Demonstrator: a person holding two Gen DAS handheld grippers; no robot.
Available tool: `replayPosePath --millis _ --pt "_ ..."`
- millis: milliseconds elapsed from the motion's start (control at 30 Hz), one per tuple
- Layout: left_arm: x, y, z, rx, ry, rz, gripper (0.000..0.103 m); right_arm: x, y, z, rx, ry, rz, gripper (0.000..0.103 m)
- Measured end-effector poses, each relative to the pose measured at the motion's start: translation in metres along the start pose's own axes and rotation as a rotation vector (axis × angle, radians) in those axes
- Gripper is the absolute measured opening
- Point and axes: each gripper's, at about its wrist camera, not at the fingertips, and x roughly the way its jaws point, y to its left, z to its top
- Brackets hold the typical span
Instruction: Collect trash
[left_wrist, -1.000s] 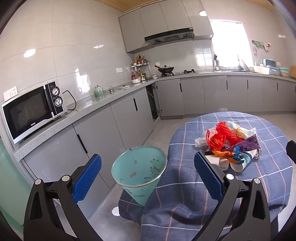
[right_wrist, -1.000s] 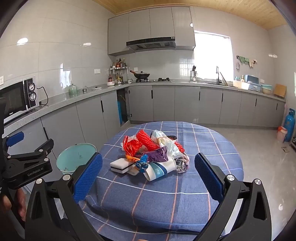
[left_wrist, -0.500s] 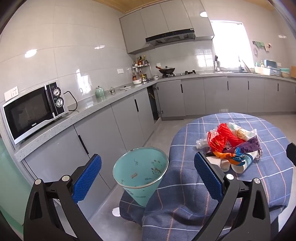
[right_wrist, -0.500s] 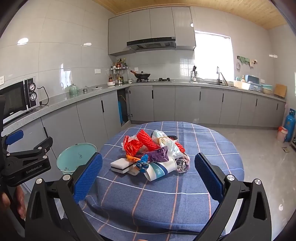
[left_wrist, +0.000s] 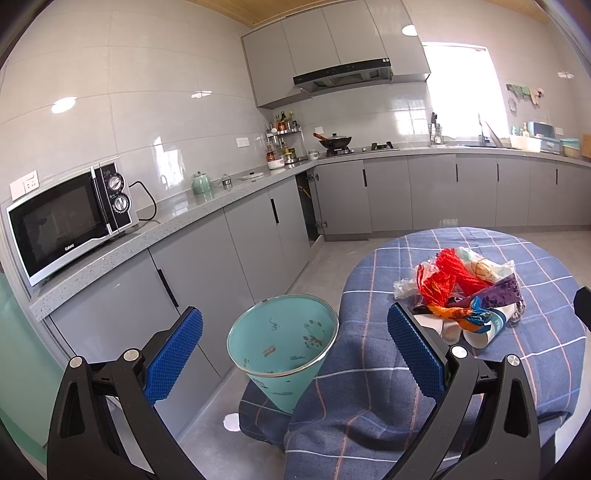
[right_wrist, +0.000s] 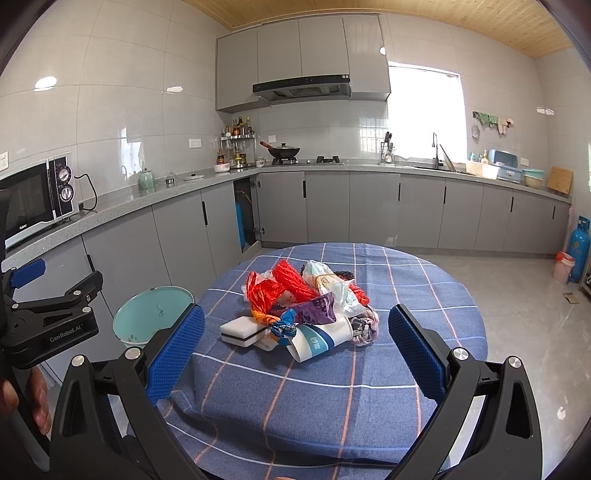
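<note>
Trash lies heaped near the middle of the round table, which wears a blue checked cloth, and nothing is yet taken up. By the table's left edge stands the mint-green bin on the floor, mouth open and nearly bare inside. The heap looks light and soft throughout: crinkly red plastic bags and a clear one would crush in a grip and may slip, so pinch a bunched fold. The paper cup lies on its side at the near edge of the heap, light and easily dented; its rim seems the best hold. A white sponge block beside it should squeeze readily. Left gripper and right gripper both hang with jaws wide apart, holding nothing. Readable: "GenRobot.AI" on the left gripper's body, "Galanz" on the microwave.
</note>
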Motion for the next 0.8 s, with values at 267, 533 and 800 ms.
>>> replayPosePath --millis 267,533,800 --pt "-0.0003 0.0010 0.0005 -0.001 -0.001 0.000 0.099 -0.0018 -0.0001 0.0006 0.000 -0.002 0.001 0.098" --pt "0.0004 0.0022 0.0008 -0.002 -0.001 -0.001 0.099 -0.0030 -0.0005 0.0033 -0.001 -0.004 0.003 0.098" --pt "0.0003 0.0020 0.0005 -0.002 -0.001 -0.001 0.099 -0.0039 0.0006 0.0031 -0.002 -0.005 0.002 0.098"
